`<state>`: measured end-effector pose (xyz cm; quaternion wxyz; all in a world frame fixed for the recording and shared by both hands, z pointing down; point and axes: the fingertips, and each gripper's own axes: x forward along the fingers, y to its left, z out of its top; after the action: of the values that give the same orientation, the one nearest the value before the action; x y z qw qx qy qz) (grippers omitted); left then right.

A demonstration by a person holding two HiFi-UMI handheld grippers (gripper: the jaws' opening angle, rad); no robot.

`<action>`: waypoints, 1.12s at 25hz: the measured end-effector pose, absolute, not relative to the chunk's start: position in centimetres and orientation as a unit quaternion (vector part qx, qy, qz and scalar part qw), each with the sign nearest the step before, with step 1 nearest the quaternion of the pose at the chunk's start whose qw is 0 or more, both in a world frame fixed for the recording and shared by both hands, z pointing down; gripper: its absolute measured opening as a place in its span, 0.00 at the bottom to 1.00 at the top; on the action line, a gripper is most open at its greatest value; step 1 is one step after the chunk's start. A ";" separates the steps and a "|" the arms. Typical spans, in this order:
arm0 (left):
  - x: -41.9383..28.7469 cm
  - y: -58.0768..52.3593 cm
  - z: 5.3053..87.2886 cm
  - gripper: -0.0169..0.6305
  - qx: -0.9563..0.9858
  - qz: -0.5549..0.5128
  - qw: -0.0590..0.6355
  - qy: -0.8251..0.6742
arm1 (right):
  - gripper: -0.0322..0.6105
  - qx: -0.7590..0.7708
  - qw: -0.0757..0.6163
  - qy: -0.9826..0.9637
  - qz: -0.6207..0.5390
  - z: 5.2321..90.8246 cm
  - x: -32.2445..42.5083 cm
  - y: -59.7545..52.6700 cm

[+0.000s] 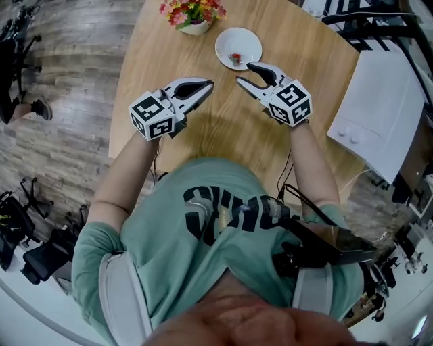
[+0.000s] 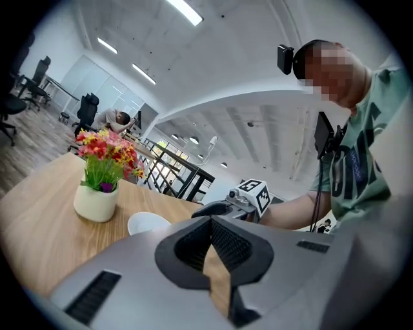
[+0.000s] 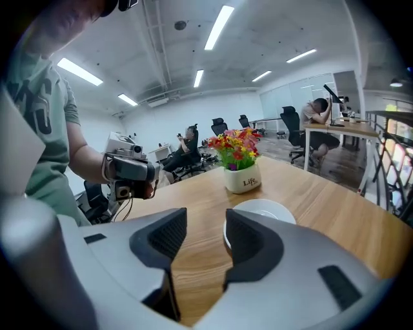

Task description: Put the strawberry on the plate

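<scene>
The small red strawberry already lies on the round white ceramic plate, toward its near rim, so the main risk now is undoing that. The right gripper hangs just beside that rim with its fingers wide apart and holding nothing, and a careless swing or dip could clip the plate, slide it across the light wooden surface or roll the berry off. The left gripper has its fingers pressed together on nothing and sits apart from the plate, so I judge it little threat unless it crosses toward the right one, when the two could knock together. Just beyond the plate stands a white pot of red and yellow flowers, which a reach past the plate could tip over. A white cabinet flanks the surface on the right and black office chairs stand at left; neither blocks the way, and nothing lies between the grippers and the plate
</scene>
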<state>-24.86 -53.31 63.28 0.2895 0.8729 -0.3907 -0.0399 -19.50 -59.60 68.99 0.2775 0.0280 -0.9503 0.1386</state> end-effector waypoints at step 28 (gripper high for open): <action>-28.2 -35.0 49.7 0.03 0.908 -0.076 0.213 -0.353 | 0.06 0.188 0.190 -0.956 0.119 52.0 -8.2 -43.6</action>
<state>-28.18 -34.98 49.65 0.2127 0.9081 -0.3527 -0.0756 -8.20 -43.56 51.99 0.1901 0.1883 -0.9561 0.1194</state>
